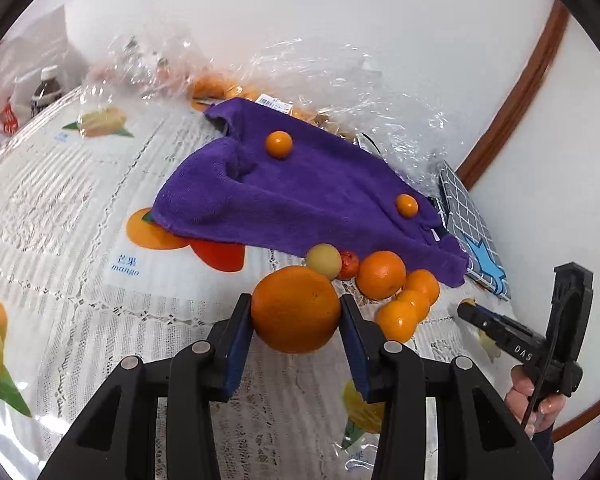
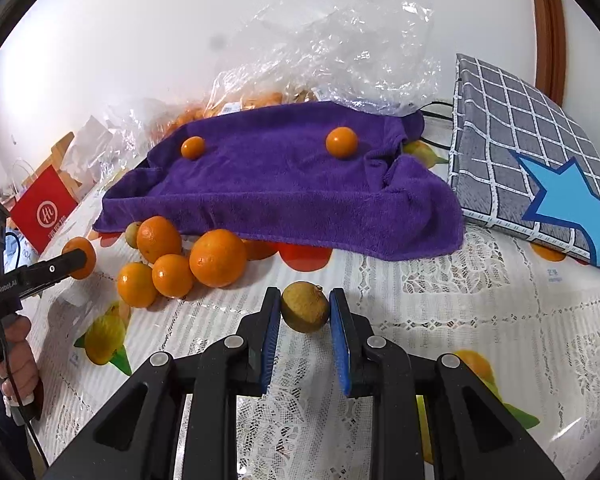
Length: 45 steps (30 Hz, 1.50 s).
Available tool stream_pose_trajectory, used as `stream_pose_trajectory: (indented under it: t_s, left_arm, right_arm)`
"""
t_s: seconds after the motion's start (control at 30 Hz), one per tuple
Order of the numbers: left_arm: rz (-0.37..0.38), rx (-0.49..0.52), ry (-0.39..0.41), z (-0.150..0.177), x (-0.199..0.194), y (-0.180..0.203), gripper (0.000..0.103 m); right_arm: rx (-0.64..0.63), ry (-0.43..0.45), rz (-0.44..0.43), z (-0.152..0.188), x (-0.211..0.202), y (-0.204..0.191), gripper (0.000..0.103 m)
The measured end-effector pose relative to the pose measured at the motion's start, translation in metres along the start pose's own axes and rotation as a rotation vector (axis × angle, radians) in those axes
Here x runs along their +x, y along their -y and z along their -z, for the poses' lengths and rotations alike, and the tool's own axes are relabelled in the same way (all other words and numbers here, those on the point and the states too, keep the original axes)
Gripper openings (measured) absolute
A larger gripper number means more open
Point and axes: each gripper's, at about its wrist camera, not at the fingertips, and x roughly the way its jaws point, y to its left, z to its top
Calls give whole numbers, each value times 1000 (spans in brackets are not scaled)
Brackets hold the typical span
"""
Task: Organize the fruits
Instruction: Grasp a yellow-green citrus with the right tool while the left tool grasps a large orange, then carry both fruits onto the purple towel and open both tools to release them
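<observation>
My left gripper (image 1: 296, 310) is shut on a large orange (image 1: 296, 308), held just above the table in front of a cluster of oranges (image 1: 382, 274). My right gripper (image 2: 305, 308) is shut on a small yellow-green fruit (image 2: 305, 307). A purple towel (image 2: 284, 184) is draped over something behind, with two small oranges (image 2: 341, 142) (image 2: 192, 147) on top. In the right wrist view, the cluster of oranges (image 2: 218, 258) lies at the towel's front left, and the left gripper (image 2: 78, 258) with its orange shows at far left. The right gripper (image 1: 470, 306) shows at the right of the left wrist view.
A grey checked cushion with a blue star (image 2: 532, 164) leans at the right. Crumpled clear plastic bags with more oranges (image 2: 340, 52) sit behind the towel. A red box (image 2: 44, 210) and a bottle (image 1: 46, 90) stand far left. The tablecloth (image 2: 460, 320) is lace with fruit prints.
</observation>
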Motion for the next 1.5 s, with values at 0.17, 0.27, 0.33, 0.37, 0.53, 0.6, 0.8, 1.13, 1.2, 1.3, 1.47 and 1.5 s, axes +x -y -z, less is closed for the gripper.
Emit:
stream_pose_trajectory:
  t_s: [0.17,0.27,0.33,0.37,0.53,0.6,0.8,1.13,1.2,1.3,1.47,1.5]
  left_arm:
    - [13,31,28,-2,-3,6,40]
    - [19,58,52,-2,-9,11,40]
    - [22,66,68,-2,-12,14,40]
    - [26,64,74,-3,-13,13,40]
    - [11,54,98,-6,-17,12,40]
    - [51,7,99,-12,-22,11,40]
    - [-19,113,199,-51,-37,36,40]
    - [-22,30,271,-127,1,38,40]
    - [-28,24,294,-131,11,36,40]
    - [-74,25,290,-128,36,24,40]
    - [-112,14,229,-121,61,7,40]
    - [-107,5,224,-121,61,5,40]
  right_arm:
    - [25,36,2,0,-7,5,25]
    - [44,52,-5,2,-12,9,25]
    - [46,66,-4,3,-16,10,25]
    - [47,77,-3,4,-19,10,25]
    - [48,90,-13,1,-26,6,25]
    - [34,96,-11,-5,-29,3,25]
    - [5,138,-19,-37,-37,-6,25]
    - [43,224,20,-111,-30,-5,25]
    - [57,216,1,-123,-19,-1,25]
    - [58,190,18,-131,1,3,25]
    - [49,107,28,-119,35,7,25]
    - [39,104,29,-118,38,7,25]
